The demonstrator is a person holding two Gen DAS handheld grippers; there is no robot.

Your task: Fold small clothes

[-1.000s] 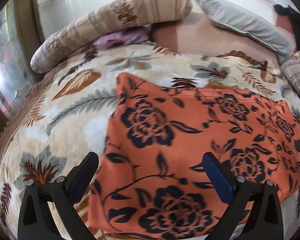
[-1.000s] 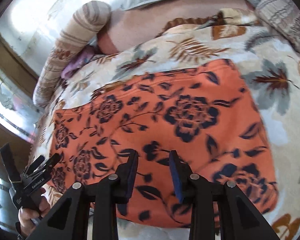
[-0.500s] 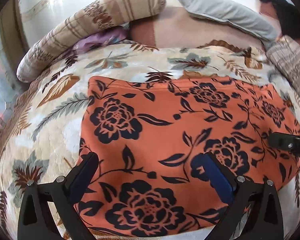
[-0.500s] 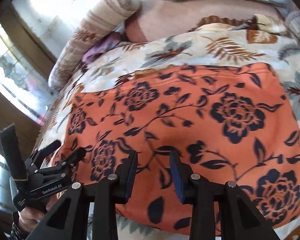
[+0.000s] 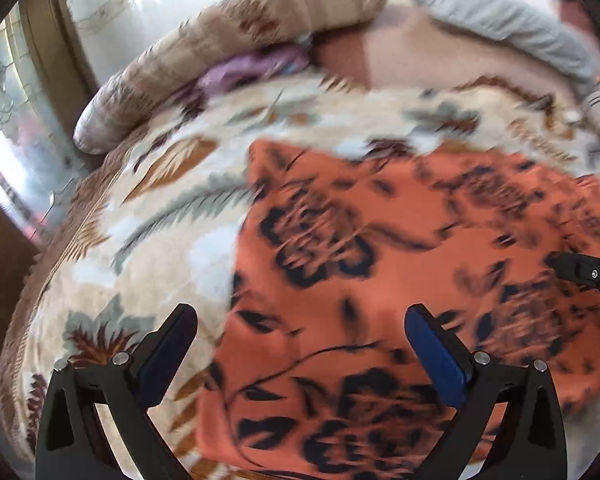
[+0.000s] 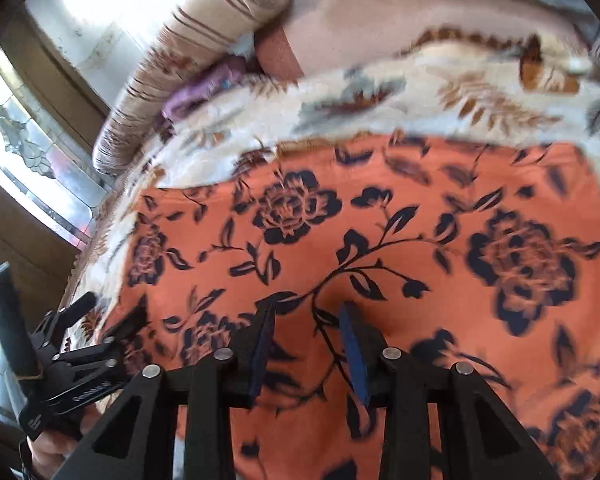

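Orange floral cloth [image 5: 380,300] flat on bed blanket [image 5: 160,216]; left claw [image 5: 300,344] wide apart, right claw [image 6: 306,344] narrowly apart over it.

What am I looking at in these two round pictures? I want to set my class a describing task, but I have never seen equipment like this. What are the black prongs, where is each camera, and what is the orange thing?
No machine is working here: a person holds a two-fingered grasping tool in each hand. Each tool carries a wide-angle camera looking forward along its fingers, so the pictures come out round and bent.

In the left wrist view, the black prongs with blue pads are the left tool, its fingers spread wide and holding nothing. In the right wrist view, the right tool has its fingers closer together, with a gap between them, also holding nothing.

Under both lies an orange cloth with dark flowers, spread flat on a cream leaf-patterned blanket. Behind are a striped bolster and a grey pillow. Both pictures are blurred.
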